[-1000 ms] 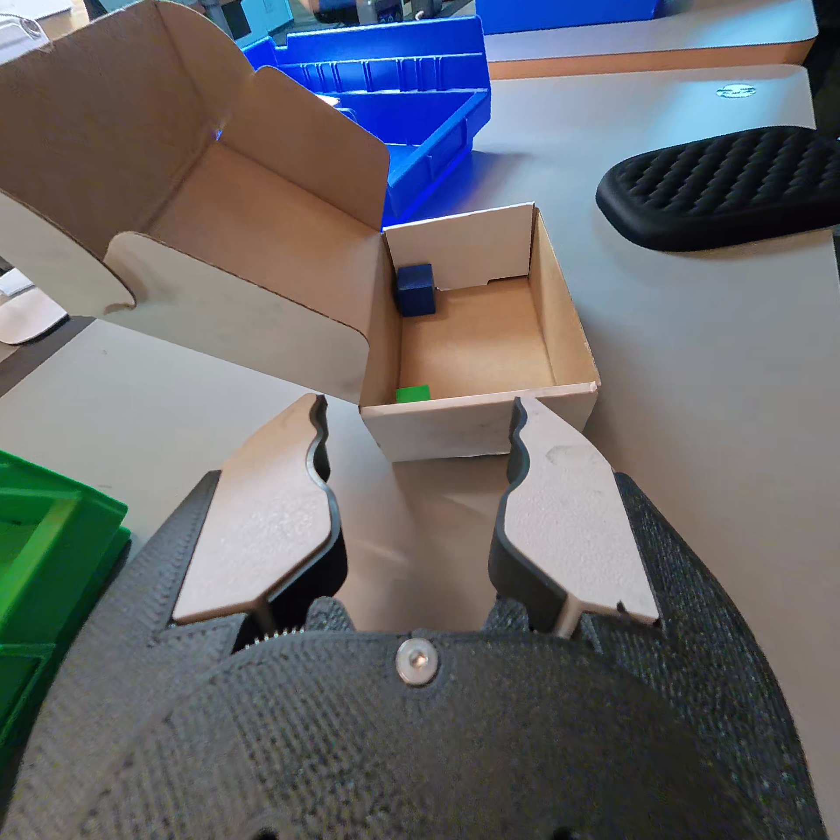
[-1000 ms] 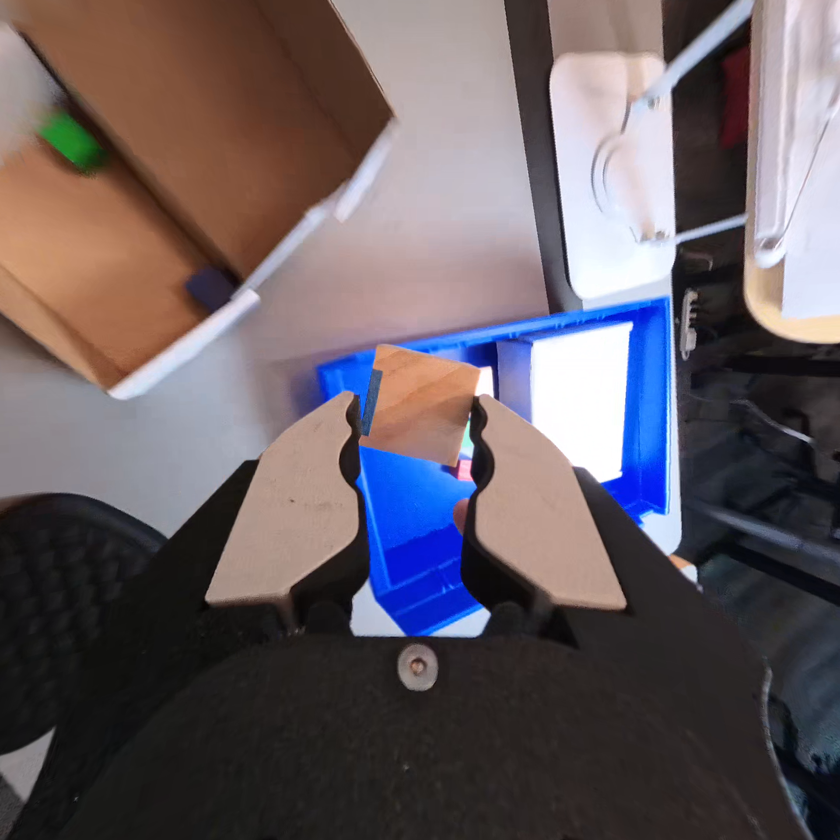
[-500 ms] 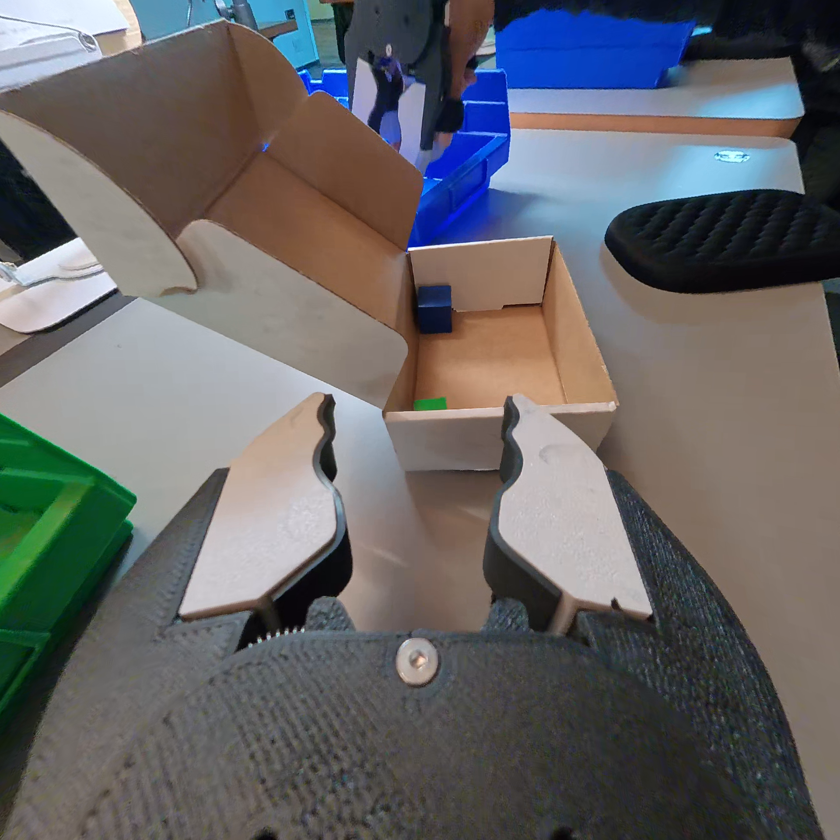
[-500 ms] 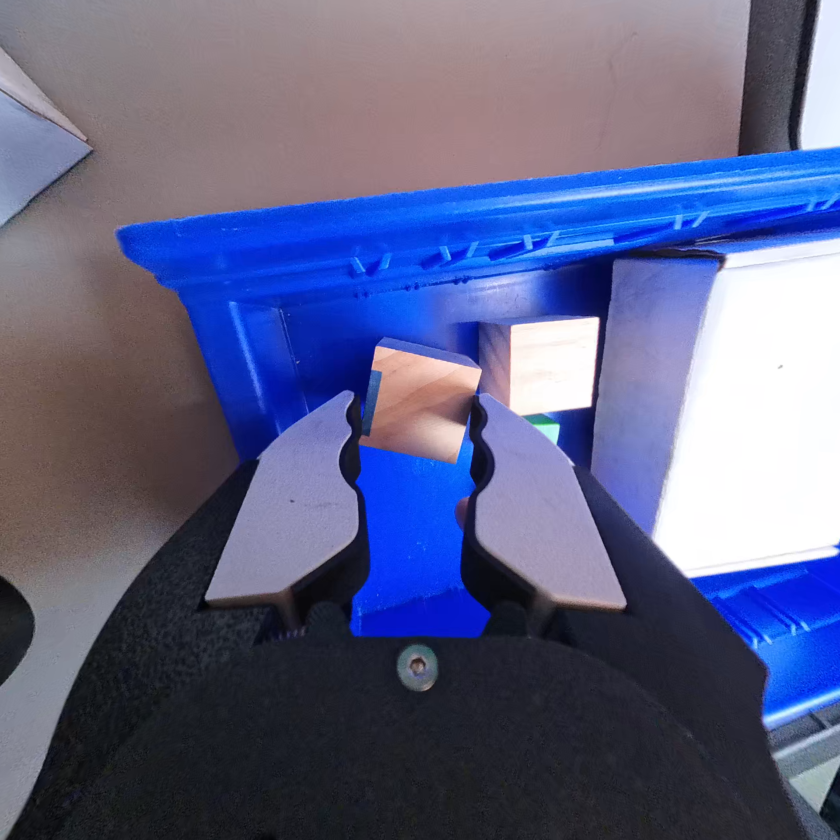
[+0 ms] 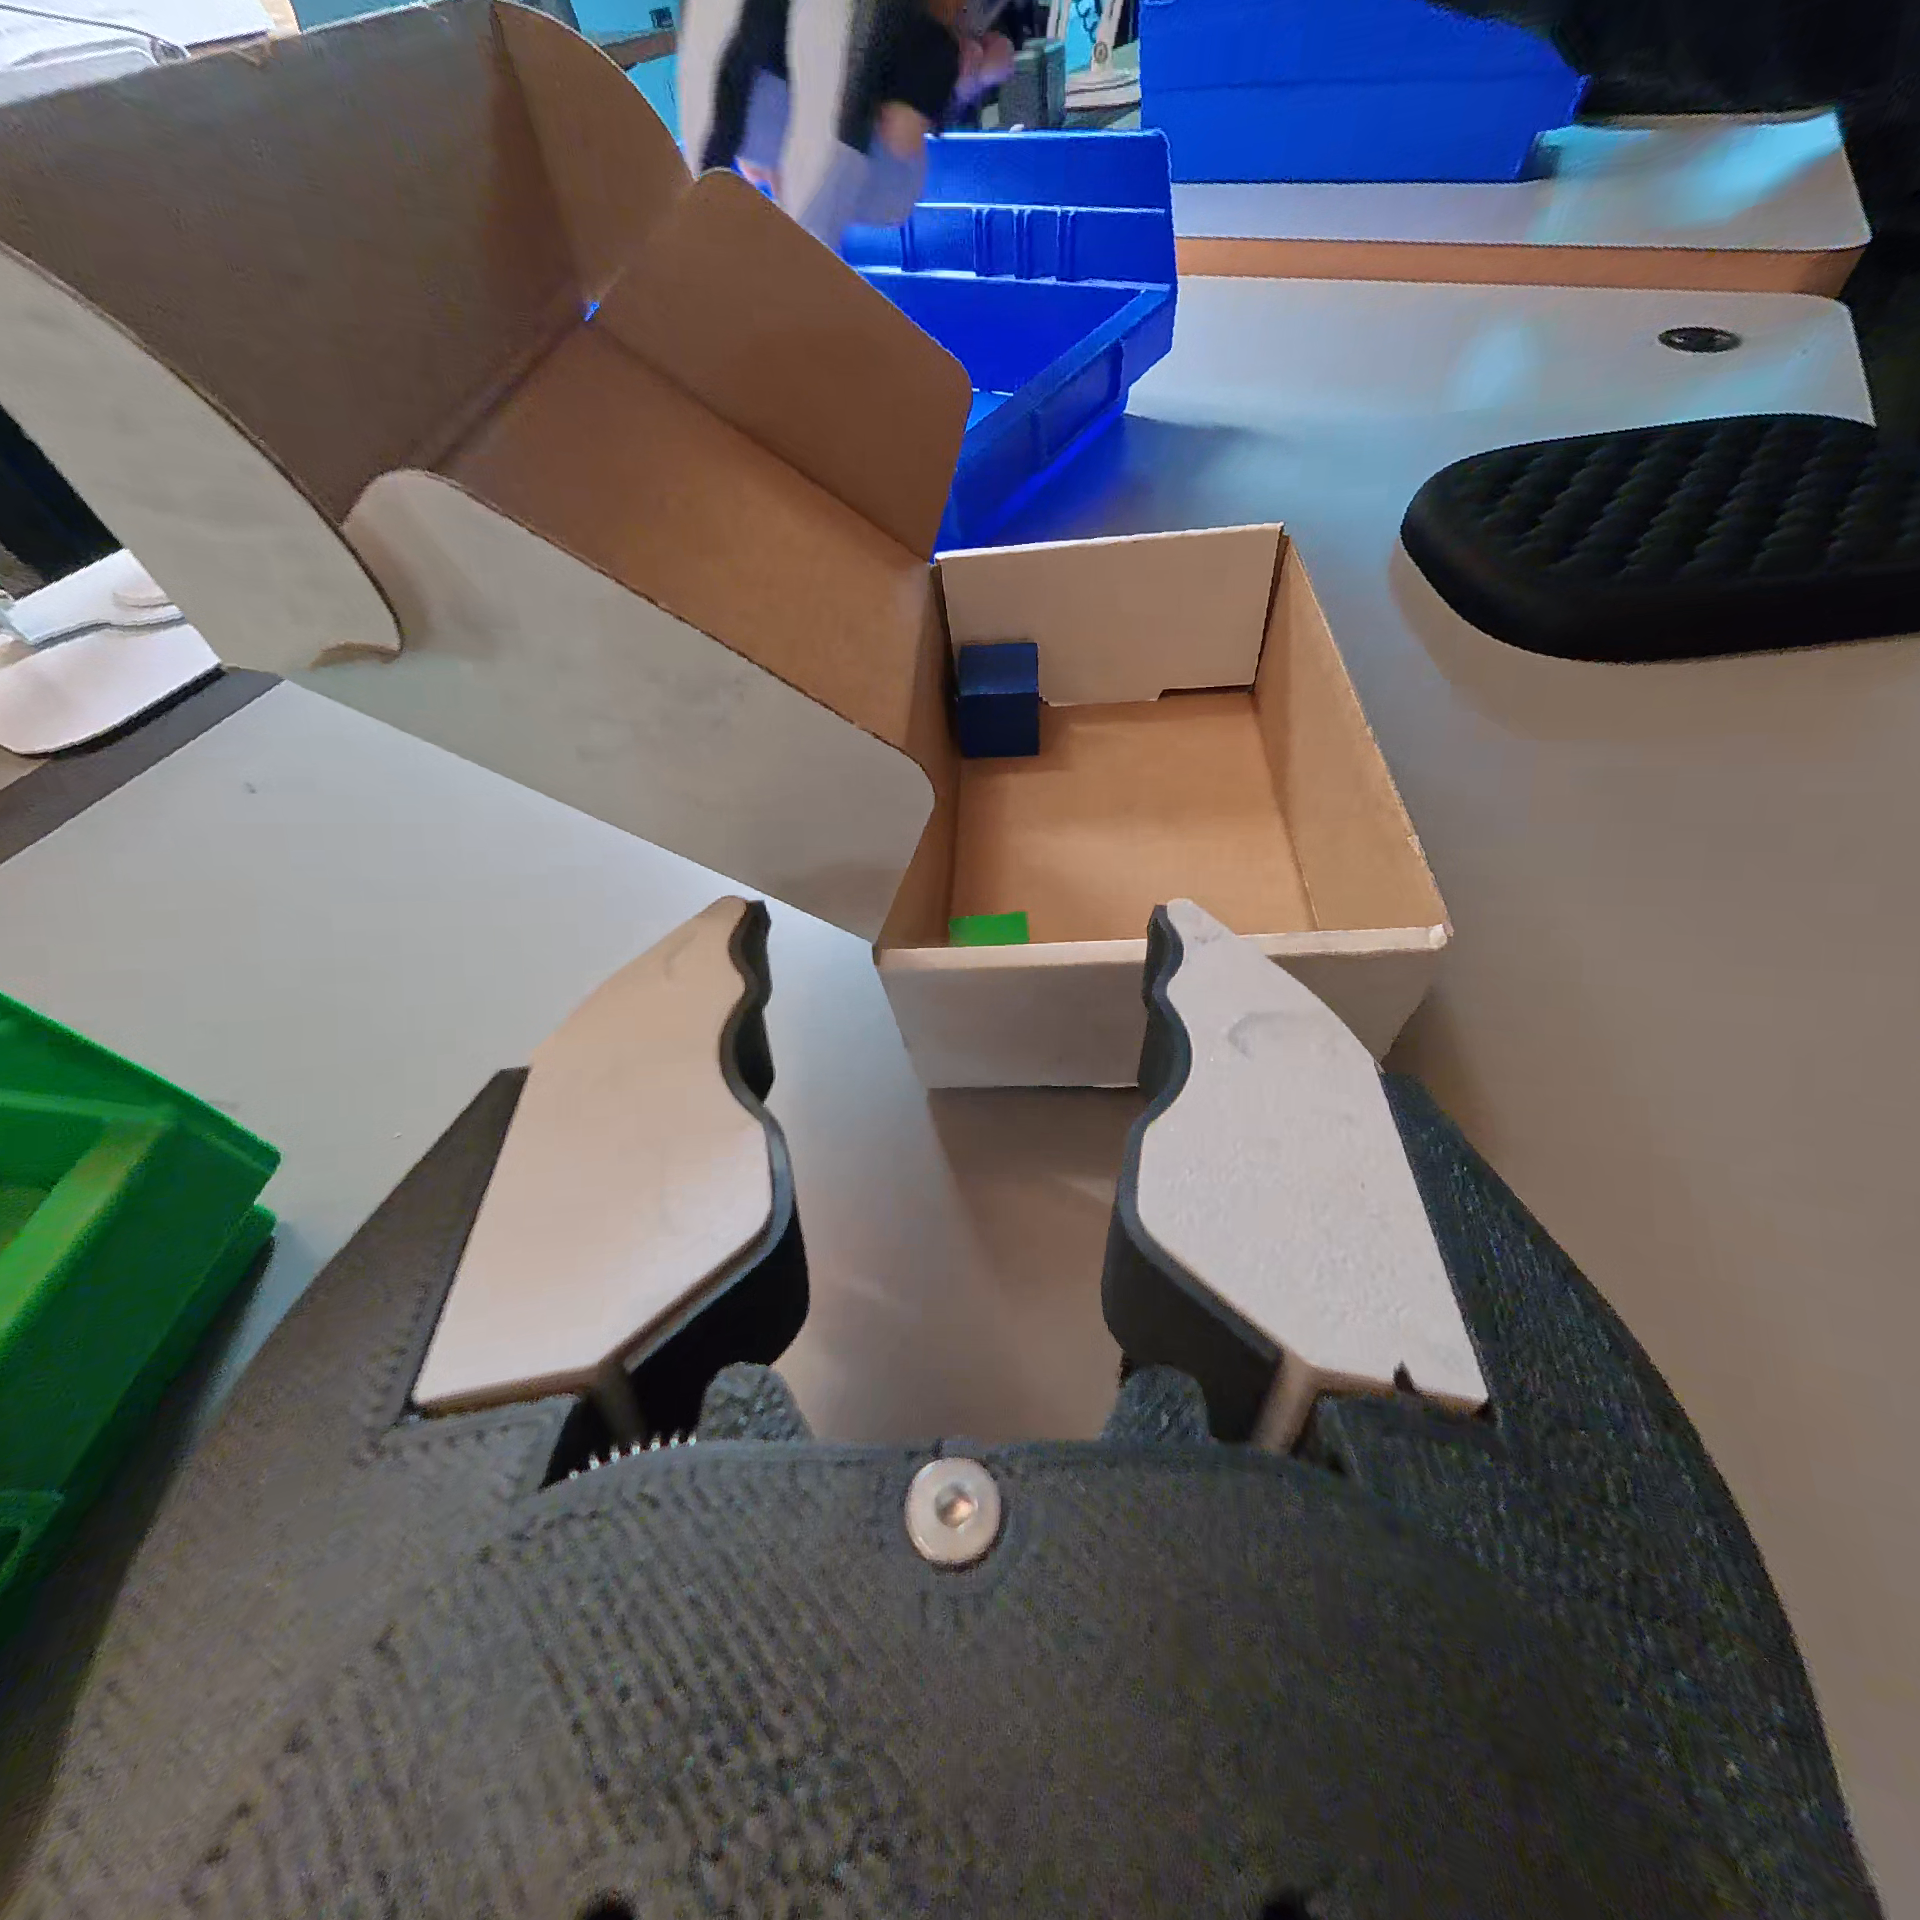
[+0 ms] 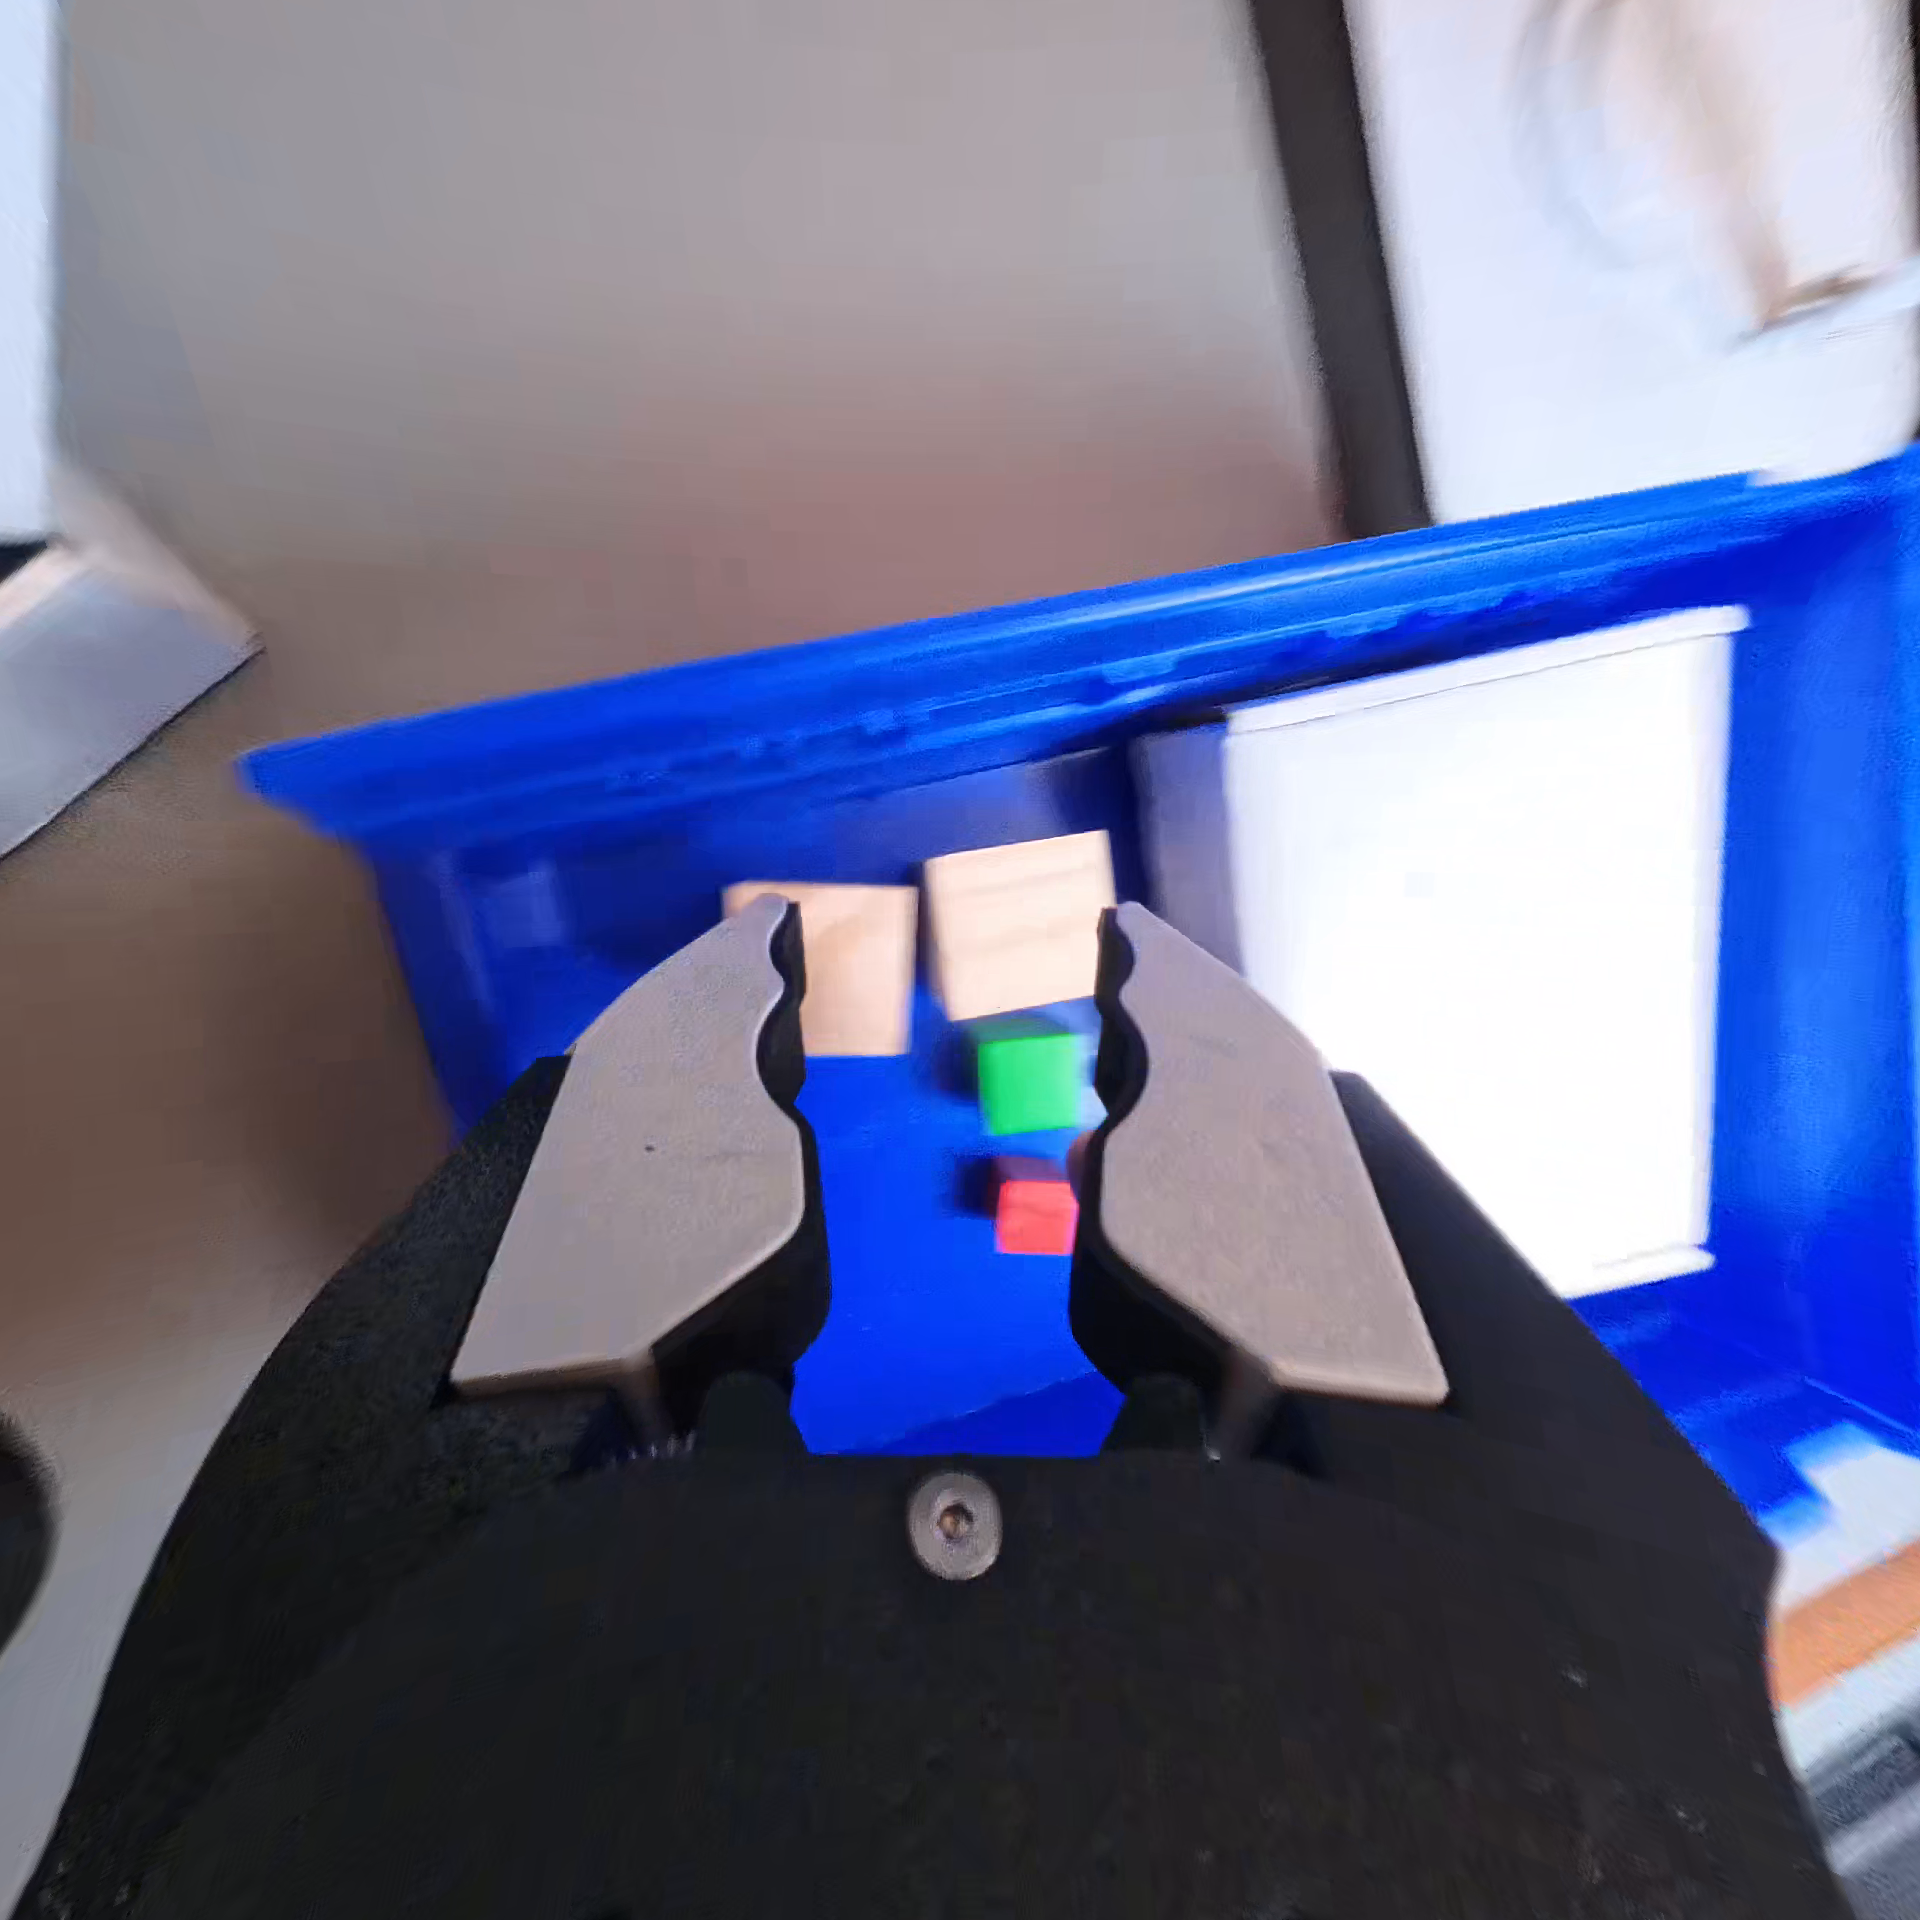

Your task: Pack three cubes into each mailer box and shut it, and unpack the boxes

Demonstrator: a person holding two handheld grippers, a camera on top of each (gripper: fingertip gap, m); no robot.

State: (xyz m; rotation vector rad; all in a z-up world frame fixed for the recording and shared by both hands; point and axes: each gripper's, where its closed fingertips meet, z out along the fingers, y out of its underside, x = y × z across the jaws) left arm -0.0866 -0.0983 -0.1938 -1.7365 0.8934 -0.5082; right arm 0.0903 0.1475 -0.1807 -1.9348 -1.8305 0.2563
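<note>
An open mailer box (image 5: 1351, 810) stands on the table with its lid (image 5: 436, 343) raised to the left. A dark blue cube (image 5: 997, 698) sits in its far left corner and a green cube (image 5: 987, 928) at its near wall. My left gripper (image 5: 951, 966) is open and empty just before the box's near wall. My right gripper (image 6: 948, 966) is open and empty above a blue bin (image 6: 935, 1299). Two wooden cubes (image 6: 862, 966) (image 6: 1018, 920), a green cube (image 6: 1029, 1075) and a red cube (image 6: 1034, 1216) lie in that bin.
A white closed box (image 6: 1475, 935) fills the blue bin's right part. The blue bin (image 5: 1039, 312) shows behind the mailer box, with the other gripper blurred above it. A green bin (image 5: 94, 1226) is at the left. A black padded armrest (image 5: 1683, 530) reaches in at the right. Some 30 cm of space lies between my two pairs of fingers. The red cube (image 6: 1034, 1216) sits 10 cm or so from the ends of my right fingers.
My right gripper has opened and let go of the wooden cube, which now lies in the blue bin beside the other wooden cube. My left gripper has stayed open near the box.
</note>
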